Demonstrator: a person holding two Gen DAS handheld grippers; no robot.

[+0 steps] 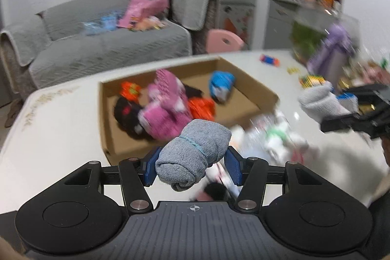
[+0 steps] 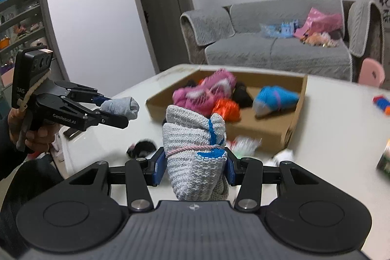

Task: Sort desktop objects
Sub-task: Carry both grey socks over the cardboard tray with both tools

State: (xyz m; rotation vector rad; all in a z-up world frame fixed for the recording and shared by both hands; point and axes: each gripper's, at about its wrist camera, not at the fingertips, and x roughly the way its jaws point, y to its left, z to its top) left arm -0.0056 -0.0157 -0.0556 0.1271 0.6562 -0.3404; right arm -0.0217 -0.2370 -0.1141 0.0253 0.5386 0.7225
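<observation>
My left gripper is shut on a rolled blue-grey sock bundle, held above the white table in front of the cardboard box. The right wrist view shows this left gripper at the left, in a person's hand, with the grey sock between its fingers. My right gripper is shut on a white knitted sock bundle with blue marks, tied with a pink string. The cardboard box lies just beyond it. It holds pink, black, orange and blue sock bundles.
A black sock and crinkly packets lie on the table near the box's front. Small toy blocks and a purple bottle stand at the far right. A grey sofa and a pink chair are behind the table.
</observation>
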